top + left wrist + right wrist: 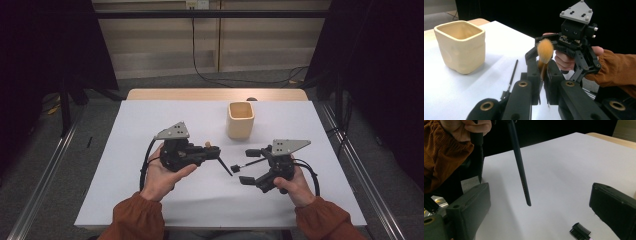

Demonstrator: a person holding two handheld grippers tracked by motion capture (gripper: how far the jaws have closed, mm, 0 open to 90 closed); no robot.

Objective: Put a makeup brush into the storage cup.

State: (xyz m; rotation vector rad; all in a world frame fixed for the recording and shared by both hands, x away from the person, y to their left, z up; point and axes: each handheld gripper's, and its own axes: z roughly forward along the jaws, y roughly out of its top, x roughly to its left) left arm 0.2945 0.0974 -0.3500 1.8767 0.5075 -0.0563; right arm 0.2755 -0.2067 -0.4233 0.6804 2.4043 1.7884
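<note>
The left tool is clamping a fluffy orange brush above the middle of the white surface. The right tool is gaping wide, holding nothing, facing the brush's dark handle; a small comb brush is lying between its jaws.

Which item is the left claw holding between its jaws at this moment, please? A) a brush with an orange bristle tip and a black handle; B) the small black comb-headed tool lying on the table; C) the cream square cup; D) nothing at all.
A: in the left gripper view the left claw is shut on the brush, its orange tip rising between the jaws, while the cup stands apart on the table.
</note>
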